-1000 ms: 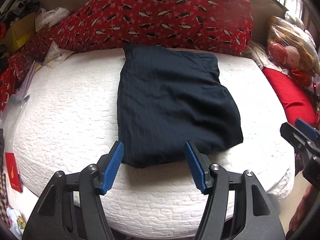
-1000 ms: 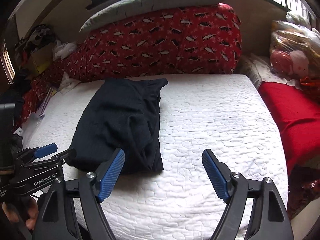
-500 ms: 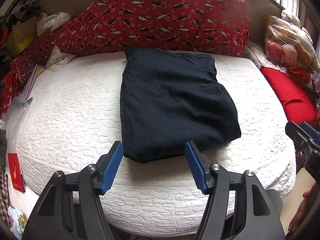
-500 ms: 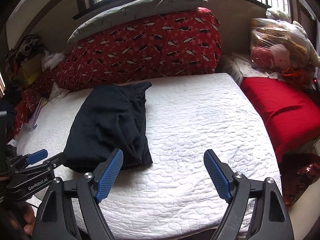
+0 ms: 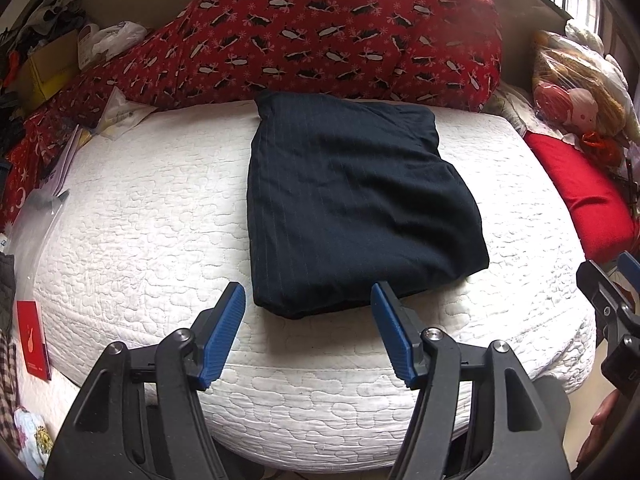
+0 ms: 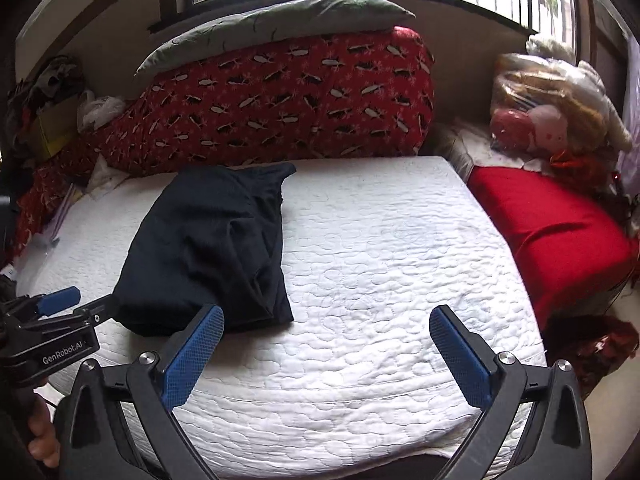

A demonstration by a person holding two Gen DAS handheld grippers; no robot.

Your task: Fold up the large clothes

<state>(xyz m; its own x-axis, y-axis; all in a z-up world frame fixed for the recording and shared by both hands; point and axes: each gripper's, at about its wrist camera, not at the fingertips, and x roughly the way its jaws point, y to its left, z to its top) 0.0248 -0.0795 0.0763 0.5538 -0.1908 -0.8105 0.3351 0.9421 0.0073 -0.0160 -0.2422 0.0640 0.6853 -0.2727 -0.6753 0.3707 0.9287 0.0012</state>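
Much bare mattress (image 6: 380, 280) beside garment (image 6: 208, 248)

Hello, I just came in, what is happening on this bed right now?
A person holds a claw in each hand and is folding clothes. A dark navy garment lies folded into a compact rectangle on the white quilted mattress. The left claw is open just before the garment's near edge, holding nothing. The right claw is open too, over bare mattress to the garment's right. Neither touches the cloth, so the fold looks done or nearly done.
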